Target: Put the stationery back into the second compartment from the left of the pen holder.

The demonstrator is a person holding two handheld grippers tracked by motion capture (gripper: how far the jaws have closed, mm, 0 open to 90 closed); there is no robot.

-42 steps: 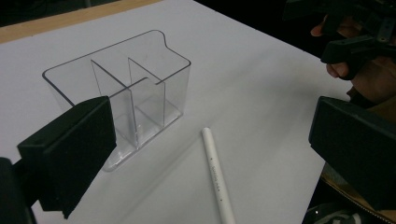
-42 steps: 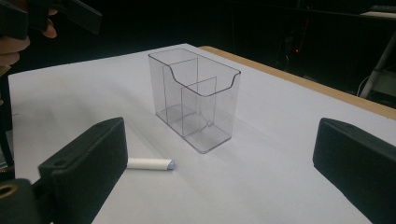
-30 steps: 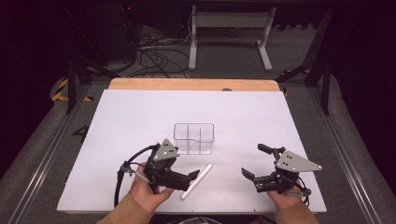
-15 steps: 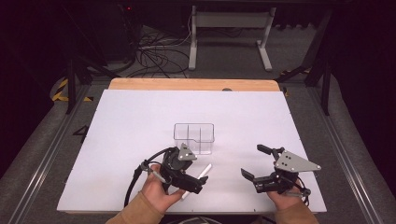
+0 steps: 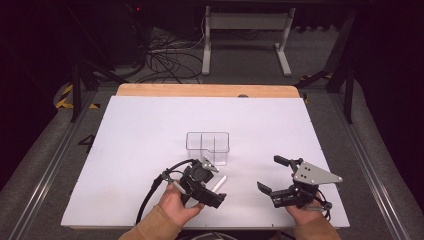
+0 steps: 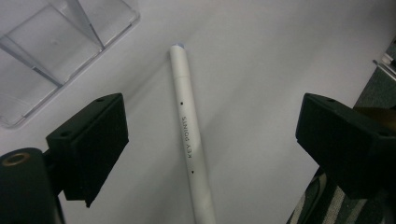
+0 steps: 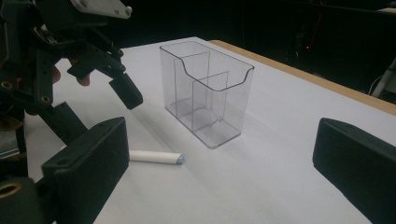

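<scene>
White table [image 5: 125, 150], pen [image 6: 191, 144] between tongs [image 6: 210, 154]

Pen [image 5: 218, 184] before organizer [image 5: 208, 147], between tools.

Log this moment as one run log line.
left gripper: open, jaws closing, astride white pen | pen: flat on table | right gripper: open, empty | clear organizer: empty

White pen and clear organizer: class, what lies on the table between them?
Nothing: bare white table separates the white pen from the clear organizer, seen best in the right gripper view.
</scene>
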